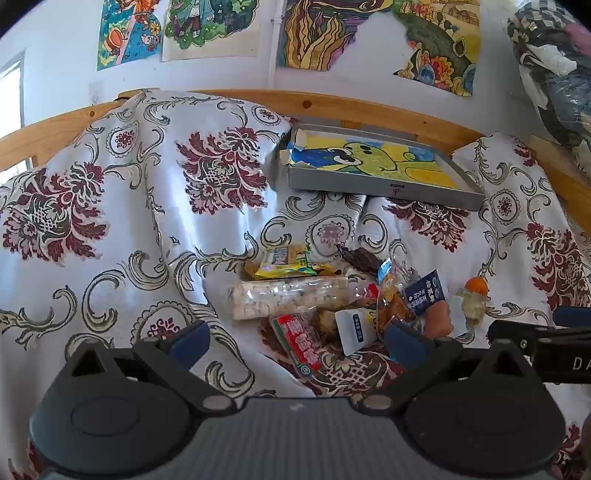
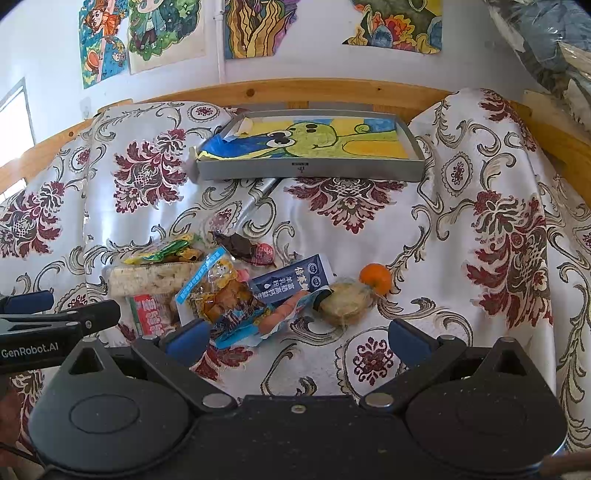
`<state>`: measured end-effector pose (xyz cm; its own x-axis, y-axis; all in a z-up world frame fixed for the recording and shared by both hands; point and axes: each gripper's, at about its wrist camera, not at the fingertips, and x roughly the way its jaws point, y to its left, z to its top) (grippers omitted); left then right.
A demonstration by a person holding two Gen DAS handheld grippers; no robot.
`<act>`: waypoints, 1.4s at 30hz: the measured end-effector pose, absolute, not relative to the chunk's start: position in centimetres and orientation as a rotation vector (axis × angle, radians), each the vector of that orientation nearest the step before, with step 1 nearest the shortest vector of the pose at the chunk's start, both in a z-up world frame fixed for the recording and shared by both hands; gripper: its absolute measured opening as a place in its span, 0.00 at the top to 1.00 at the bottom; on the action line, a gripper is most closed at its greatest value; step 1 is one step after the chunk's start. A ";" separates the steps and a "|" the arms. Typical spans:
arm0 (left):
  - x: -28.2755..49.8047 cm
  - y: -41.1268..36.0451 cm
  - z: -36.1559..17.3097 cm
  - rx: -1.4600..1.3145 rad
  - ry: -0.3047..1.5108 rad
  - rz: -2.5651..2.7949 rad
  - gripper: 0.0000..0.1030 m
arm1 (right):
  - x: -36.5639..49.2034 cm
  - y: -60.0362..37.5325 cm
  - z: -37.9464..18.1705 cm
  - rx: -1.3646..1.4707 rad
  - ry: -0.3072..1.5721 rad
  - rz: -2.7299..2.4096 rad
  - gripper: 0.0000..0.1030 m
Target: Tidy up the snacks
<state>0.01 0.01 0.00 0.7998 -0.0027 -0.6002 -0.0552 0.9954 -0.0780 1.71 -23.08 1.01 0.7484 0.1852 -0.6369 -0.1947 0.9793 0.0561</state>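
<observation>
Right wrist view: right gripper [image 2: 295,341] fingers spread, empty, lower centre.
Left gripper [image 1: 295,341]: fingers spread, empty.
Advice: grip orange-brown snack packet [image 2: 225,295] by its edge, carry to grey cardboard tray [image 2: 310,170], upper centre.

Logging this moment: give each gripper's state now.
Left gripper: open, holding nothing.
Right gripper: open, holding nothing.

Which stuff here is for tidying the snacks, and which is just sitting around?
For the job: snack pile, orange, grey tray, both open grippers, left and right.

Just around: flowery cloth, wall drawings, wooden rail.
</observation>
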 end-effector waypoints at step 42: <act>0.8 0.3 -0.5 -0.108 0.653 0.034 0.01 | 0.8 -22.6 2.3 -0.053 0.609 0.200 0.01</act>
<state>0.76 0.27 -0.51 0.7937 -0.0022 -0.6083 -0.0659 0.9938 -0.0895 0.79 -22.64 2.26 0.8019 0.1707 -0.5726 -0.2018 0.9794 0.0093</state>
